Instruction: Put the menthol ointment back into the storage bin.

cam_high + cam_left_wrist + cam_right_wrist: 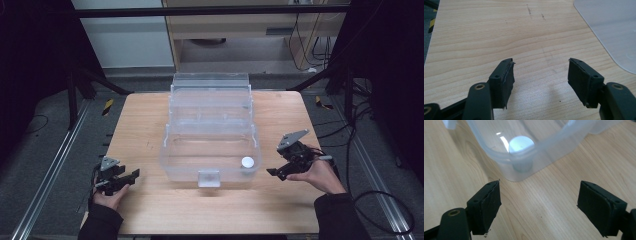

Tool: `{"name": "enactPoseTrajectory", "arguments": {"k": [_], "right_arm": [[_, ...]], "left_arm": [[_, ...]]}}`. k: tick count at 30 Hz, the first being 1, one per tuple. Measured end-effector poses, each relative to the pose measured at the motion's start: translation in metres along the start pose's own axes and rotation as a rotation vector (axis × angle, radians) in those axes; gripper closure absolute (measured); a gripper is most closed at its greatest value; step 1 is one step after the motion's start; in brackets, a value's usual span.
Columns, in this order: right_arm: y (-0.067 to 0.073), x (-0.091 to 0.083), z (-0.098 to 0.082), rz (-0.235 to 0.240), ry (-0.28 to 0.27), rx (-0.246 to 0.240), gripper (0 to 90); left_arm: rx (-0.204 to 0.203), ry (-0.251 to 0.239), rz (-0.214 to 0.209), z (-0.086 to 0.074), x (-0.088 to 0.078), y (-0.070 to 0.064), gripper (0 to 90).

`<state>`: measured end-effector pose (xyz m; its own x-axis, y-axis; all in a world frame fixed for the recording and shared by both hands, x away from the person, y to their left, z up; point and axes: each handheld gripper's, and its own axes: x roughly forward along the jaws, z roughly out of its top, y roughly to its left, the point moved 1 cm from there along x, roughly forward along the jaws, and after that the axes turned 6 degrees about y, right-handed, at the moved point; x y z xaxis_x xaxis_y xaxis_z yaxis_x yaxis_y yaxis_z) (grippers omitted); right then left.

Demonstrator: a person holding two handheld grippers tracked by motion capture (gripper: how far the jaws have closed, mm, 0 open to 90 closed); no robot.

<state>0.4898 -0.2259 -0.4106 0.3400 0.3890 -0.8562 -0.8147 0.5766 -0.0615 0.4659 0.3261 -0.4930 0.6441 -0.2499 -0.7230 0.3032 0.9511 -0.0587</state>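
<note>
Entering from the bottom of the high view, two dark-sleeved forearms are seen, each hand wrapped round a gripper at the near part of the wooden table (150, 210). The left gripper (131, 174) is held low near the near-left corner, well apart from the box; its jaws are spread, with nothing between them, and bare wood grain is seen through the gap in the left gripper view (541, 72). The right gripper (272, 172) is held to the right of the box, pointing toward its near-right corner; its jaws are likewise parted and nothing is grasped, as seen in the right gripper view (539, 202).

Between the two grippers a clear plastic storage box (170, 160) is set on the table, its lid swung back and tiered trays stepped away toward the far edge. A small white latch (209, 178) is seen on its near wall. A white round cap-topped object (247, 161) is found inside the near-right corner of the box; in the right gripper view it (521, 144) is seen through the translucent wall, just beyond the jaws. Beyond the table, grey floor, cables (320, 45) and a pale cabinet (240, 25) are visible.
</note>
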Motion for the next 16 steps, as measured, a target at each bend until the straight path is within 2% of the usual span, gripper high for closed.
{"name": "enactPoseTrajectory", "arguments": {"k": [1, 4, 6, 13, 14, 16], "right_arm": [[0.000, 0.003, -0.005, -0.009, -0.009, 0.014, 17.8], [-0.004, 0.010, -0.020, -0.040, -0.060, 0.104, 15.8], [-0.007, 0.013, -0.027, -0.060, -0.086, 0.145, 15.6], [-0.014, 0.022, -0.051, -0.127, -0.151, 0.310, 14.6], [-0.014, 0.023, -0.055, -0.129, -0.158, 0.331, 14.5], [-0.016, 0.025, -0.060, -0.138, -0.135, 0.340, 13.2]], "left_arm": [[0.002, 0.000, 0.000, 0.000, 0.000, 0.000, 37.0], [0.001, -0.002, 0.000, 0.000, 0.000, -0.001, 36.8], [0.001, -0.002, -0.001, 0.000, 0.000, -0.001, 36.8], [0.007, -0.001, -0.005, 0.000, 0.001, -0.001, 36.3], [0.006, -0.002, -0.007, 0.000, 0.001, -0.001, 36.3], [0.007, -0.004, -0.007, 0.000, 0.001, -0.001, 36.2]]}}
